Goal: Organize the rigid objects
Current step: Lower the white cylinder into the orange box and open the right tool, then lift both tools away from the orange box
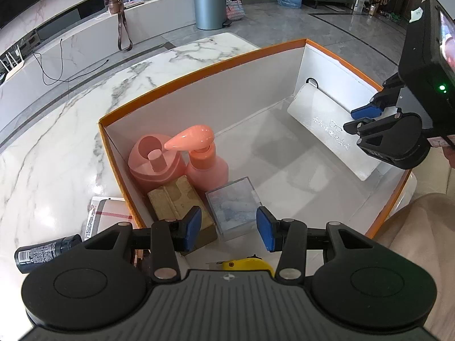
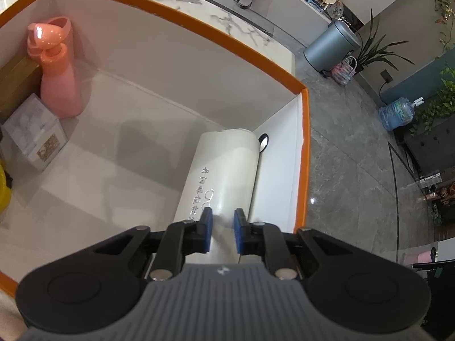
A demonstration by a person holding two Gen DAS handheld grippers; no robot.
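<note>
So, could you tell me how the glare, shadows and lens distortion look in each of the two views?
Left wrist view: fisheye bends the orange box rim, window glare gleams on the marble table, soft shadows cross the box floor. Right wrist view: the rim bows likewise, a highlight sits on the pink pump bottle, the white case is sharp.

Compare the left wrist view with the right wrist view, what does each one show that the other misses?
Only the left wrist view shows the dark tube and striped packet on the marble table outside the box. Only the right wrist view shows the label on the clear box. Both share the orange-rimmed box, pink pump bottle and white case.
</note>
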